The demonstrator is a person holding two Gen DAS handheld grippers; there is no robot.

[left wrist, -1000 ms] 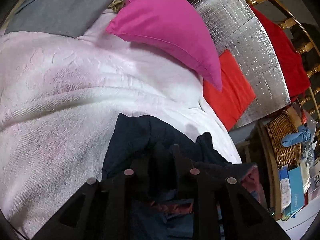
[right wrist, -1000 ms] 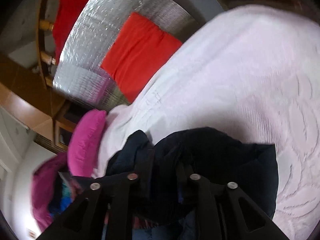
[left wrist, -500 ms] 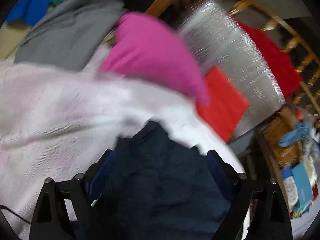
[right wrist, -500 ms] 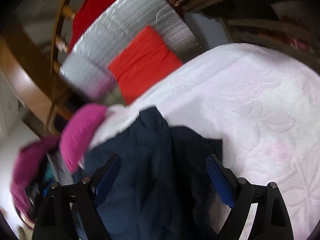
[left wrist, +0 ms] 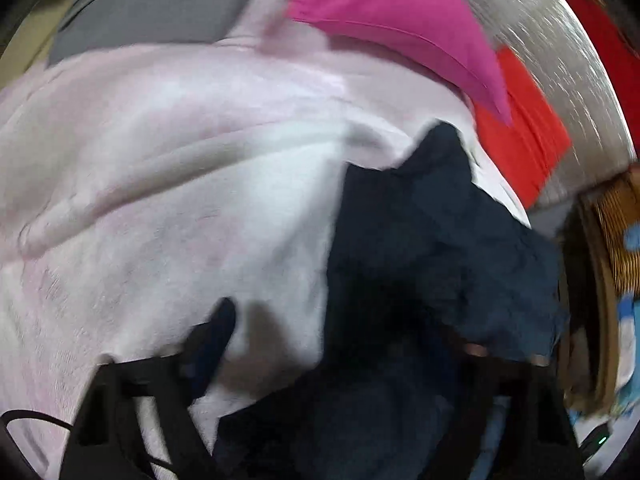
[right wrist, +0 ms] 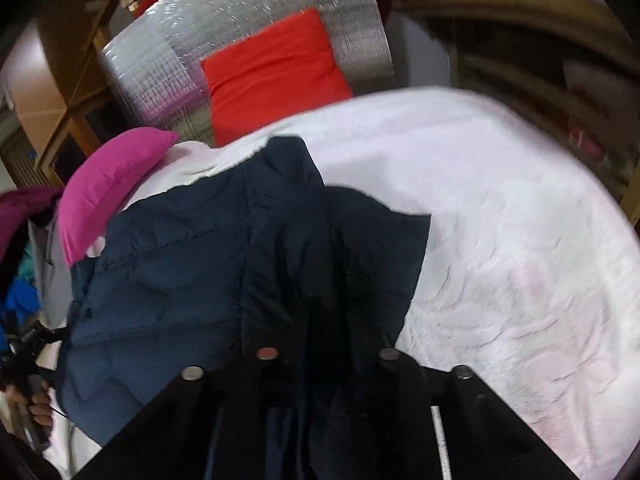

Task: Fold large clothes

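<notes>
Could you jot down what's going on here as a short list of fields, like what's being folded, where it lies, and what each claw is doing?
garment: dark navy padded jacket, crumpled, not yet folded
surface: pale pink textured bedspread
right claw: has just been closing, shut on a fold of the jacket
left claw: jaws apart after narrowing, jacket fabric between them, grip unclear in the blur
nearby: magenta pillow, red cushion against silver foil panel

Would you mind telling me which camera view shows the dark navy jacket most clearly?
The right wrist view: the navy jacket lies sharp there, its quilted panel and folded layers spread over the pale pink bedspread. The left wrist view shows it only as a blurred, crumpled dark mass cut off at the lower edge.
</notes>
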